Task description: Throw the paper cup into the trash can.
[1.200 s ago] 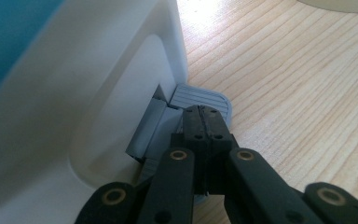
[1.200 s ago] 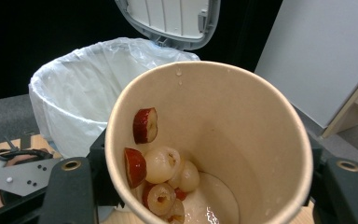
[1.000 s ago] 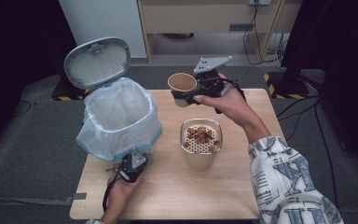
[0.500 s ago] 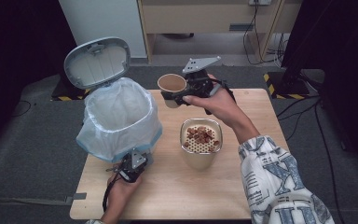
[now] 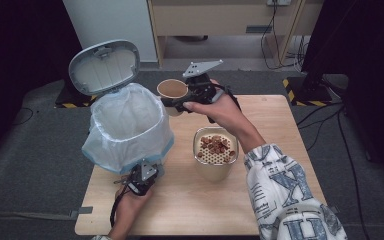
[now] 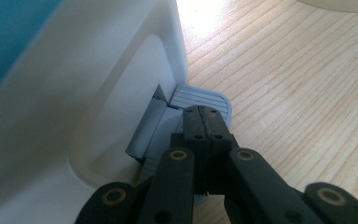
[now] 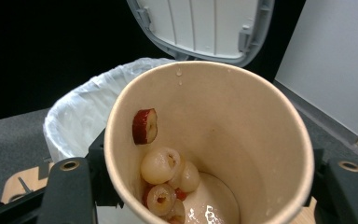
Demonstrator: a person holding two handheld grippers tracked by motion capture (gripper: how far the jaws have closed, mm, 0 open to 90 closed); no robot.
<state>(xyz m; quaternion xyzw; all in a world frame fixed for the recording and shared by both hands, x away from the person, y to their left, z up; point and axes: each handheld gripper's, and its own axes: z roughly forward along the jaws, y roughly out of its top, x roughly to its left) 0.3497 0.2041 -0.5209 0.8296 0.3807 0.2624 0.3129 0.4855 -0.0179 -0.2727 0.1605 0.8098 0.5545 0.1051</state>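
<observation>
- Right gripper (image 5: 176,104), upper centre of the high view: jaws clamped on either side of a tan paper cup (image 5: 172,90), held above the light wooden table (image 5: 280,130), just right of the bin rim.
- Right gripper view: the cup (image 7: 223,135) sits between the black jaws at lower left and lower right; inside are pale round fruit pieces (image 7: 161,165), one red-skinned slice (image 7: 145,126) stuck to the inner wall, and some liquid at the bottom.
- White pedal bin (image 5: 130,127) lined with a pale blue plastic bag, left of centre in the high view; its grey lid (image 5: 104,66) stands open, tilted back at upper left.
- Left gripper (image 5: 141,181), lower left of the high view, at the bin's base. Left gripper view: jaws closed tight together, nothing between them, tips (image 6: 203,116) resting on the grey ribbed foot pedal (image 6: 200,98).
- Cream container with a perforated strainer insert (image 5: 214,152) stands on the table at frame centre, brownish-red bits on the strainer, near the cup but apart from it.
</observation>
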